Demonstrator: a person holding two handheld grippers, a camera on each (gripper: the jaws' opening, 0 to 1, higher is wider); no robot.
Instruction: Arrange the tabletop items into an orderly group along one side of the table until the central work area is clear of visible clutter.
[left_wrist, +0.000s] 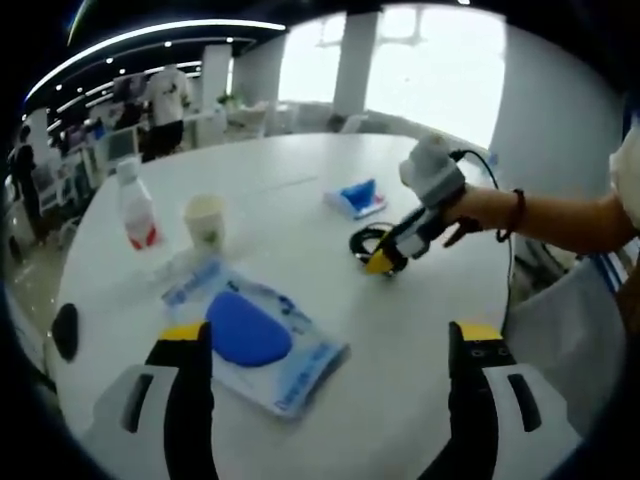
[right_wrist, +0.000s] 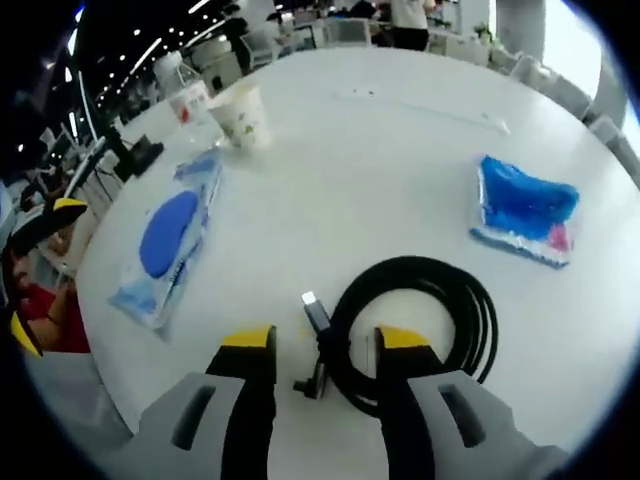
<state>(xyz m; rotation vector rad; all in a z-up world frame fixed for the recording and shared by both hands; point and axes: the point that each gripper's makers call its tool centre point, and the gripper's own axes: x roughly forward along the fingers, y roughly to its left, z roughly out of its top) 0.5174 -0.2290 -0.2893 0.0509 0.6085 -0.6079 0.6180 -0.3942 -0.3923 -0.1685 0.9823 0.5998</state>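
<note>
The white round table (left_wrist: 300, 200) is serving as the landmark. In the left gripper view, the left gripper (left_wrist: 330, 345) is hovering over the table's near edge with its jaws standing wide apart and gripping nothing. Just beyond its left jaw, a clear packet holding a blue pad (left_wrist: 255, 335) is lying flat on the table. Further in, a paper cup (left_wrist: 205, 220) is standing upright, with a clear plastic bottle (left_wrist: 135, 205) upright just beside it toward the table's far left edge. A small blue packet (left_wrist: 357, 198) is lying near the table's middle. This view is also showing the right gripper (left_wrist: 385, 262) reaching in from the right, held by a person's hand (left_wrist: 470, 210), its tips sitting at the coiled black cable (left_wrist: 368, 242).

The right gripper view is showing that detail closer: the right gripper (right_wrist: 325, 350) is holding its jaws apart, straddling the near side of the coiled black cable (right_wrist: 420, 325) and its plug end (right_wrist: 316, 312); whether the pads are touching it cannot be told.

Open tabletop is lying between the cable and the cup (right_wrist: 242, 115). The table's far half is offering free room.
</note>
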